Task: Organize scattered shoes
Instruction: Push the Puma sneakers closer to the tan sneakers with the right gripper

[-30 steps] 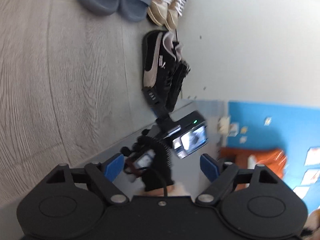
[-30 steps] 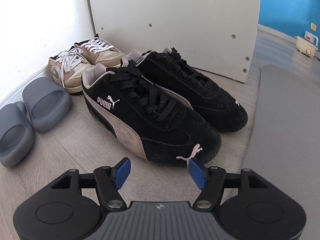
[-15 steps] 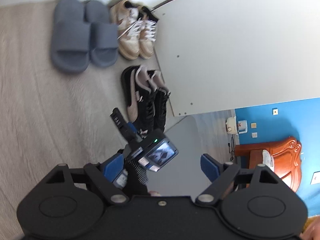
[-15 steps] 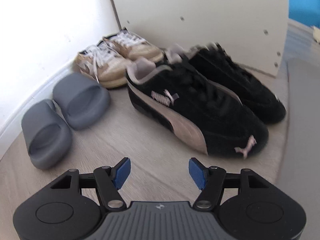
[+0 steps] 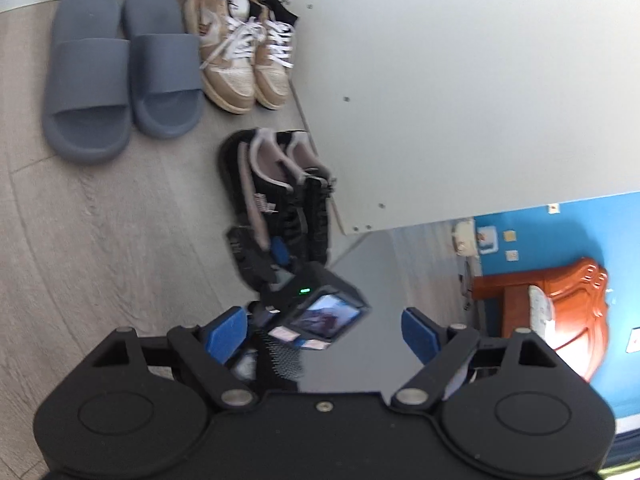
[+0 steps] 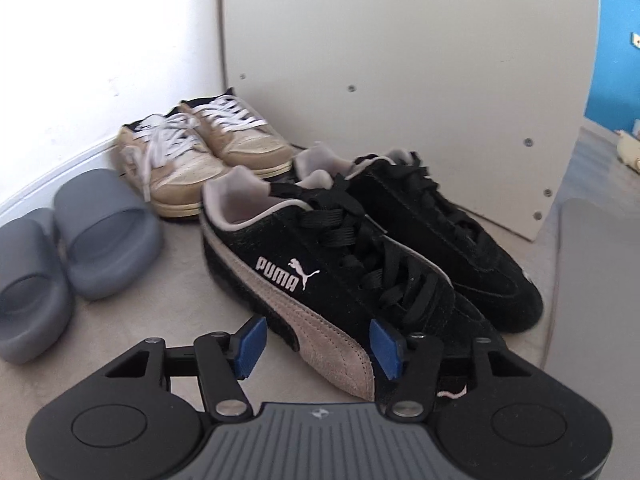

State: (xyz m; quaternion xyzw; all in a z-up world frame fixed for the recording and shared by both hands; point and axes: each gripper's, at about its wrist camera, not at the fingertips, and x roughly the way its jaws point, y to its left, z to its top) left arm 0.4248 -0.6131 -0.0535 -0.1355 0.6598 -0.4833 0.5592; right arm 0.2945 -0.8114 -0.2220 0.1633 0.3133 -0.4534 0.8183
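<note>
**Right gripper astride black sneaker toe; three pairs along white panel**

Right gripper (image 6: 314,342): jaws spread, blue pads either side of the toe end of the near black sneaker (image 6: 320,280). Whether the pads touch the suede cannot be told; nothing is clamped.

Left gripper (image 5: 324,330): jaws spread wide, holding nothing, raised well above the floor and looking down on the right gripper's body (image 5: 304,296).

Landmark: the white panel (image 6: 400,60) standing upright on the wood floor (image 5: 100,240).

- Black sneakers (image 5: 280,200): a pair, side by side and touching, the far shoe (image 6: 448,240) lying just beside the panel's foot, toes pointing away from the corner.
- Tan sneakers (image 6: 200,156): a pair with white laces, side by side in the corner where the panel meets the white wall (image 6: 100,40), just behind the black pair's heels.
- Grey slides (image 6: 68,248): a pair, side by side, beside the tan pair on the side away from the panel, against the wall's baseboard.
- Grey mat (image 6: 596,300): flat on the floor beyond the panel's free end, beside the black pair's toes.
</note>
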